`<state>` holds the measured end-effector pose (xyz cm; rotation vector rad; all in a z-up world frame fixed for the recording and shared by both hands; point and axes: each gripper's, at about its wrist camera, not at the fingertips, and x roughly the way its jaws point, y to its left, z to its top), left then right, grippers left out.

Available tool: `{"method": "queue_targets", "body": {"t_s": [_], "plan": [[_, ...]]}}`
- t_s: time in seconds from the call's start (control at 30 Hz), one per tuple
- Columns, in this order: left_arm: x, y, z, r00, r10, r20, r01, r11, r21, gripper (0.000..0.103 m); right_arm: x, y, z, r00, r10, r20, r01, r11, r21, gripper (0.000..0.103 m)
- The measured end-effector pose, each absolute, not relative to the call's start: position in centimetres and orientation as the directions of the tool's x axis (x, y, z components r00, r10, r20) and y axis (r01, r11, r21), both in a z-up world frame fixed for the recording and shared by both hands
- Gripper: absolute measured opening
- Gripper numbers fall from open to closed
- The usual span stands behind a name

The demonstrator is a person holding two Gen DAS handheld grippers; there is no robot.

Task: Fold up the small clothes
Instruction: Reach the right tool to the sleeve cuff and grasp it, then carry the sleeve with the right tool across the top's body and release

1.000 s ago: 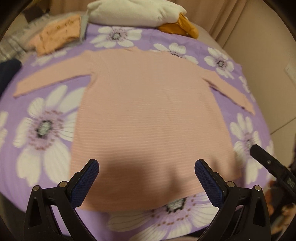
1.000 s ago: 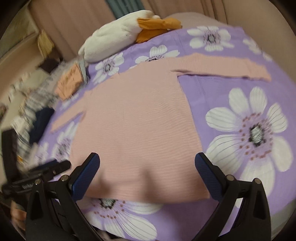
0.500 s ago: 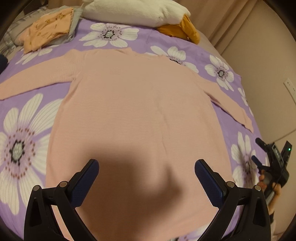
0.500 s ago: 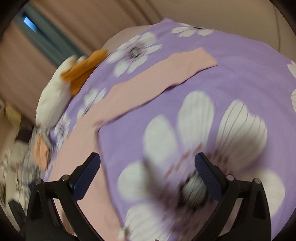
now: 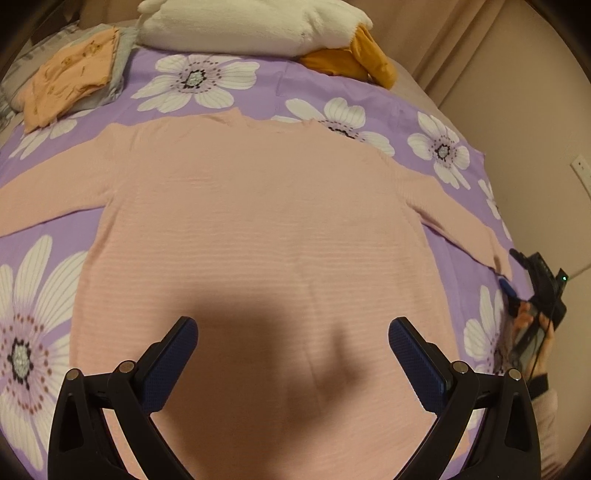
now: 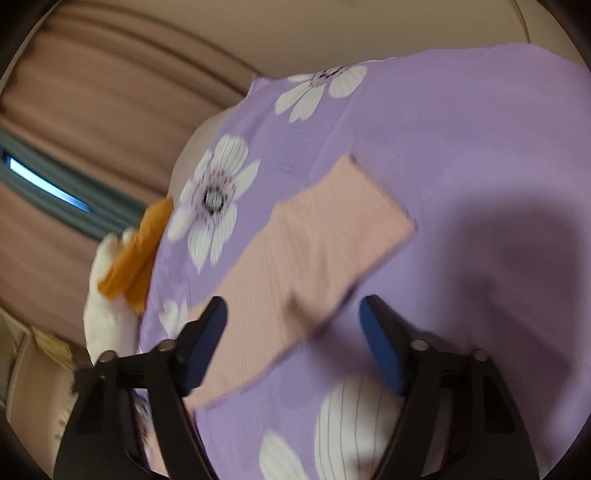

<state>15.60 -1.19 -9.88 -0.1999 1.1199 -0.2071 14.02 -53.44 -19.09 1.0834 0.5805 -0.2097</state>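
Between the right gripper's (image 6: 293, 343) closing fingers lies the sweater's sleeve (image 6: 314, 254).

Colours, bed scene
Pale pink ribbed sweater (image 5: 258, 229); purple bedspread (image 5: 280, 85), white daisy print; folded orange cloth (image 5: 70, 85); white-and-orange plush (image 5: 258, 26).

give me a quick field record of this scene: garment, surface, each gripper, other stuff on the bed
garment: pink sweater, spread flat, sleeves out to the sides
surface: purple bedspread with white flowers
left gripper: open, above the sweater's lower body, holding nothing
right gripper: jaws closing, over the right sleeve near its cuff; pads not yet pressing on it
other items: white plush with orange parts at the far edge; folded orange cloth at far left
fold state: not yet begun
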Motion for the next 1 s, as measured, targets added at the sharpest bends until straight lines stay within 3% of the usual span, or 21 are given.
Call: {"method": "queue_targets", "body": {"t_s": [0.03,0.13,0.27,0.3,0.5,0.77,1.0], "plan": [[15.8,-1.3,-9.9,0.421,-0.262,-0.868,0.066,0.964,-0.259,0.102,14.3,-54.0,-19.3,0.838,0.111,-0.534,0.438,0.447,0.780,0.061],[16.4,-1.7,-10.1,0.417,-0.257,-0.872,0.068,0.965,-0.252,0.102,14.8,-55.5,-19.8,0.846,0.089,-0.526,0.454,0.395,0.799,0.040],[17.1,-1.8,-10.4,0.410,-0.251,-0.877,0.056,0.966,-0.251,0.102,14.6,-56.9,-20.9,0.845,0.076,-0.529,0.479,0.328,0.814,0.006],[17.2,-1.7,-10.5,0.409,-0.250,-0.878,0.053,0.967,-0.250,0.102,14.5,-57.1,-21.2,0.840,0.074,-0.537,0.490,0.321,0.810,0.004],[17.5,-1.0,-10.6,0.407,-0.241,-0.881,0.028,0.967,-0.252,0.102,15.1,-56.5,-18.8,0.833,0.079,-0.548,0.470,0.421,0.776,0.007],[17.1,1.6,-9.7,0.438,-0.251,-0.863,-0.021,0.957,-0.288,0.102,18.5,-51.8,-9.0,0.835,0.107,-0.540,0.350,0.655,0.670,0.007],[16.2,5.4,-8.7,0.464,-0.252,-0.849,-0.087,0.941,-0.327,0.102,22.9,-41.5,-1.0,0.828,0.188,-0.528,0.170,0.813,0.556,0.007]]}}
